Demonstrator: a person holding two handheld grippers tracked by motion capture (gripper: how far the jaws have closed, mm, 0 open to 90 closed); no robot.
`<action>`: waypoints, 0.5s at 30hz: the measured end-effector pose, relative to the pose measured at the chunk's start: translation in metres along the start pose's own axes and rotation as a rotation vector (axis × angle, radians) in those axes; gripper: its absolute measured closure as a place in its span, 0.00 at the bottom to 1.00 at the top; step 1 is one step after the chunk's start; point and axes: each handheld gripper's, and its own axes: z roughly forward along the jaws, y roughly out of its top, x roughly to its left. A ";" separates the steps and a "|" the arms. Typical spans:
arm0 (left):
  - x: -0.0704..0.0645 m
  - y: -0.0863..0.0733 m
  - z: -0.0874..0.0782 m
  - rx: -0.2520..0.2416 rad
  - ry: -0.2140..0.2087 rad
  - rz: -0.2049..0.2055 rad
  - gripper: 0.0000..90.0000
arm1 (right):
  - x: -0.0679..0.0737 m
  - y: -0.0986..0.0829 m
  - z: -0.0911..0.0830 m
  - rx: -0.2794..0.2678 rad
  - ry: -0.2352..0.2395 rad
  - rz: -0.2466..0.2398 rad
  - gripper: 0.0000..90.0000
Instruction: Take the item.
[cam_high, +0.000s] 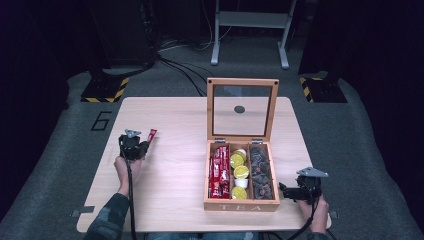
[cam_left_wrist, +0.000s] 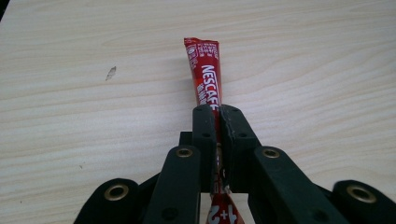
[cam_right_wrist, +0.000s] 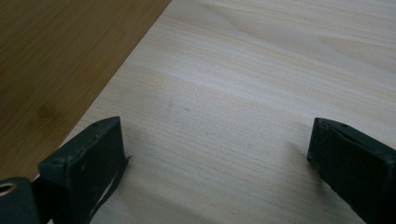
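A red Nescafe stick sachet is pinched between the jaws of my left gripper, which is shut on it just above the pale wooden table. In the high view that gripper sits at the table's left with the sachet poking out forward. My right gripper rests at the front right, beside the right wall of the wooden tea box. Its jaws stand wide apart, open and empty, over bare table, with the box wall at its left.
The tea box's glass lid stands upright behind it. Its three compartments hold red sachets, yellow and white capsules, and dark wrapped pieces. Bare tabletop lies between the left gripper and the box.
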 end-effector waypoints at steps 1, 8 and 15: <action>0.000 0.000 0.001 0.008 0.003 0.003 0.94 | -0.001 0.000 0.000 -0.004 0.000 -0.013 0.04; 0.000 -0.002 0.011 0.046 0.009 0.011 0.94 | -0.001 0.000 0.000 -0.003 0.000 -0.010 0.04; 0.001 -0.003 0.016 0.065 0.010 0.008 0.94 | 0.000 0.000 0.000 0.002 0.000 -0.004 0.04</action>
